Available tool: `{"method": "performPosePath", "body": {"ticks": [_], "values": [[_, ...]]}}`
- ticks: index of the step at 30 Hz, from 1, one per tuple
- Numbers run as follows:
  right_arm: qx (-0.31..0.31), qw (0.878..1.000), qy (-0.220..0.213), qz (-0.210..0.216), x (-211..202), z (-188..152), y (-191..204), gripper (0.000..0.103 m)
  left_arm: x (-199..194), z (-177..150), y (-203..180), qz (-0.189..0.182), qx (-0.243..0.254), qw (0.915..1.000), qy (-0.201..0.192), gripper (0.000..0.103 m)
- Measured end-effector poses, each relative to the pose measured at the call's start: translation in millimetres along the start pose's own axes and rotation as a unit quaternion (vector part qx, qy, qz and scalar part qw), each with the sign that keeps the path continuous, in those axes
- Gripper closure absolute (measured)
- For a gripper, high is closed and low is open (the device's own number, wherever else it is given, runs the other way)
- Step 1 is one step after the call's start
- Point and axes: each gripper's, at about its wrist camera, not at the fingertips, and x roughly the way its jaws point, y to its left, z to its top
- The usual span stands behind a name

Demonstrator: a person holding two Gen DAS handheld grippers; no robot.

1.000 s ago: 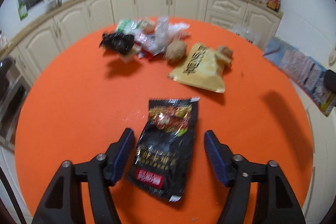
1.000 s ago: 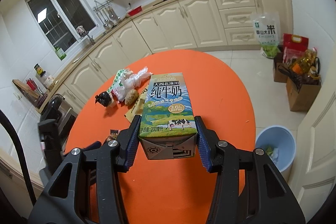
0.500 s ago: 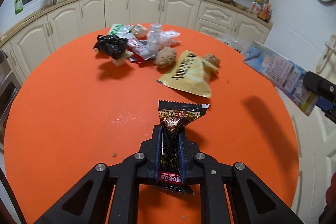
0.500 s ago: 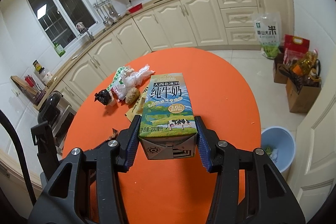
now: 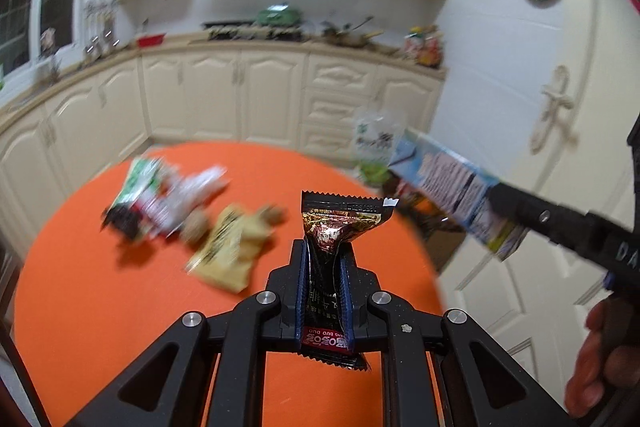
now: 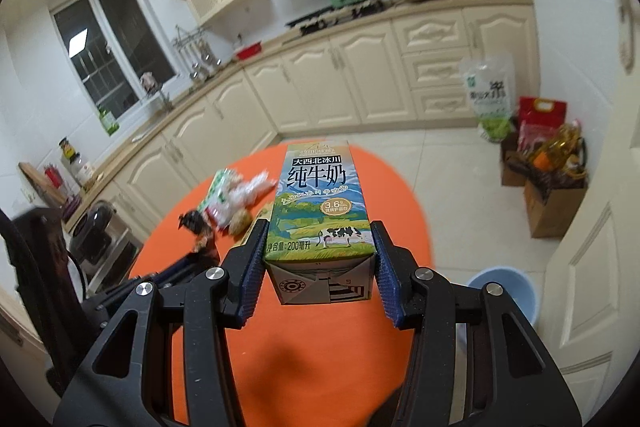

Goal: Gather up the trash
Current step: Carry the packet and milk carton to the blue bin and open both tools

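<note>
Left wrist view gives me the left gripper (image 5: 324,283) with its blue pads pressed together on a black snack wrapper (image 5: 338,227); the wrapper is crumpled between them, its serrated top edge standing up past the fingertips and its red-printed bottom sticking out behind. It hangs clear above the orange table (image 5: 100,287). Further back on the table I can make out a blurred yellow bag (image 5: 230,251) and, just beyond it, a heap of mixed wrappers (image 5: 160,199) with something black at its near left edge. At the right edge of this view I see my other tool reaching in with a milk carton (image 5: 452,191), and part of a hand (image 5: 596,359) low in the corner. On the right wrist view, the right gripper (image 6: 320,263) is pinching that milk carton (image 6: 320,203) by its two sides, printed face up, folded end toward the lens, held above the table (image 6: 320,347). A blue bin (image 6: 504,291) stands on the floor to the right of the table, beside a cream door.
</note>
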Motion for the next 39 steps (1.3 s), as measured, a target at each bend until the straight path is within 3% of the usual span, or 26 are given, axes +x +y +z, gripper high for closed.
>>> {"method": "performPosePath", "body": {"ticks": [7, 15, 22, 34, 38, 39], "values": [[0.035, 0.996, -0.039, -0.066, -48.6, 13.8, -71.1, 0.057, 36.6, 26.9, -74.1, -0.066, 0.047, 0.9967, 0.002, 0.092], [0.112, 0.984, -0.018, -0.139, -54.4, -2.0, -184.2, 0.057, 127.4, 23.5, -159.2, -0.123, 0.085, 0.986, 0.074, 0.092], [0.167, 0.973, 0.037, -0.153, -11.8, -28.8, -259.6, 0.057, 217.9, 9.3, -197.1, -0.122, 0.094, 0.9768, 0.149, 0.092], [0.218, 0.96, 0.103, -0.144, 71.1, -50.3, -330.4, 0.057, 368.2, 24.1, -244.8, -0.096, 0.074, 0.9611, 0.248, 0.091], [0.238, 0.954, 0.121, -0.14, 89.3, -62.8, -347.3, 0.055, 406.6, 27.4, -248.4, -0.084, 0.065, 0.9544, 0.279, 0.081], [0.244, 0.952, 0.125, -0.14, 93.6, -65.1, -352.0, 0.054, 410.1, 28.1, -246.9, -0.079, 0.065, 0.9539, 0.282, 0.07]]}}
